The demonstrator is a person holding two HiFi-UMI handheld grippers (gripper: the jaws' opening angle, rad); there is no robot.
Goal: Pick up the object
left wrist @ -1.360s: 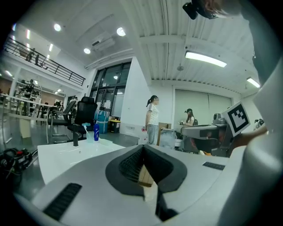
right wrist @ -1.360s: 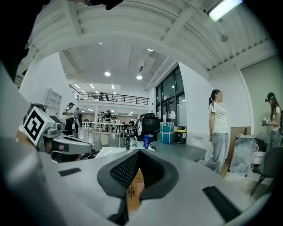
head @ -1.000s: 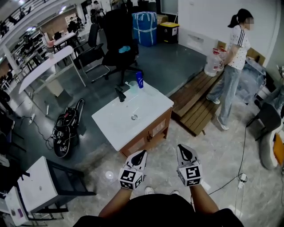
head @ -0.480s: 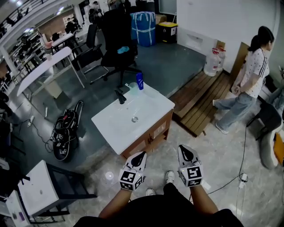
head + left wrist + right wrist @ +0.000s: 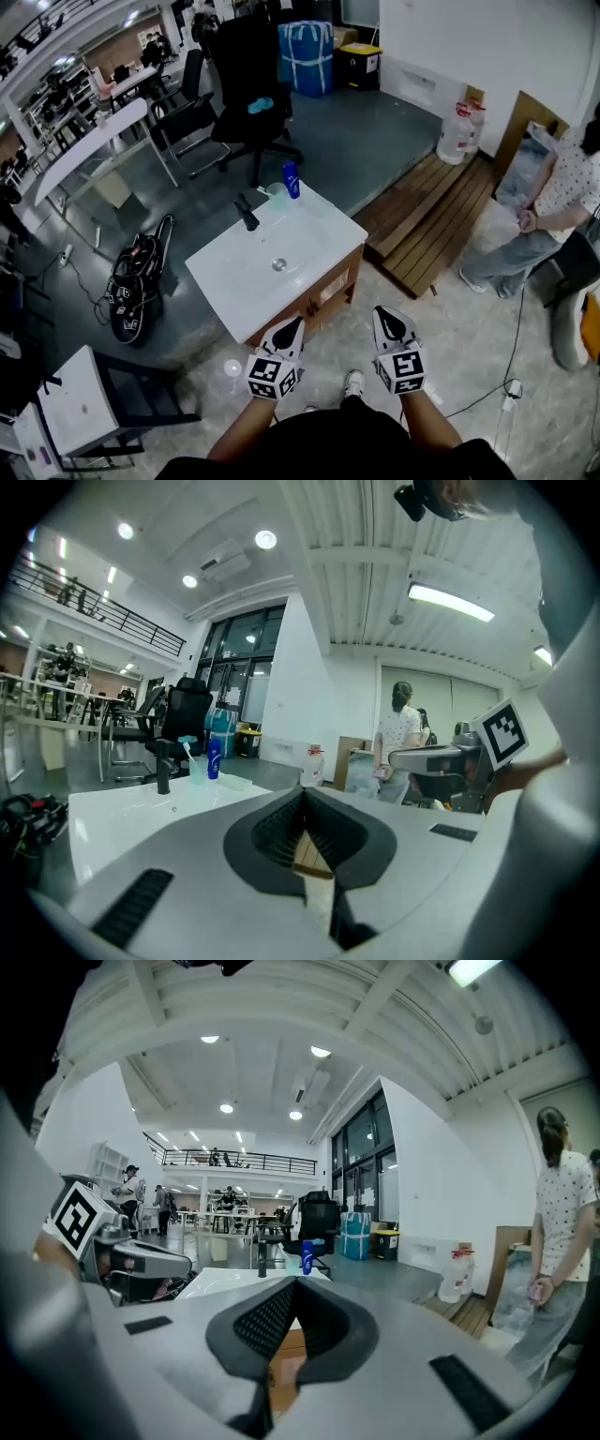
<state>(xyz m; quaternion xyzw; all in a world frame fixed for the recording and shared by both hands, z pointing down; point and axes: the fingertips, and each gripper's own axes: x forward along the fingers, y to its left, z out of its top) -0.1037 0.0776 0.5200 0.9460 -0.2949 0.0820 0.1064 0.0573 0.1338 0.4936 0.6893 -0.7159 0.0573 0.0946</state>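
Note:
A blue bottle (image 5: 292,180) stands at the far edge of a white sink counter (image 5: 230,281), beside a clear cup (image 5: 277,195) and a black faucet (image 5: 247,214). My left gripper (image 5: 292,324) and right gripper (image 5: 388,316) are held side by side close to my body, over the floor in front of the wooden cabinet (image 5: 319,291). Both have their jaws together and hold nothing. The left gripper view shows the bottle (image 5: 214,759) far ahead past the shut left gripper (image 5: 302,794). From the right gripper (image 5: 295,1283), the bottle (image 5: 307,1257) is also distant.
A black office chair (image 5: 248,84) and a blue wrapped box (image 5: 307,56) stand behind the sink. A wooden pallet (image 5: 422,220) with water jugs (image 5: 457,131) lies to the right, where a person (image 5: 553,225) stands. A black bag (image 5: 136,281) and a white stand (image 5: 80,398) are on the left.
The person on the right has walked further right toward the frame edge. The view has shifted slightly toward the sink. Both grippers stay shut in the same place.

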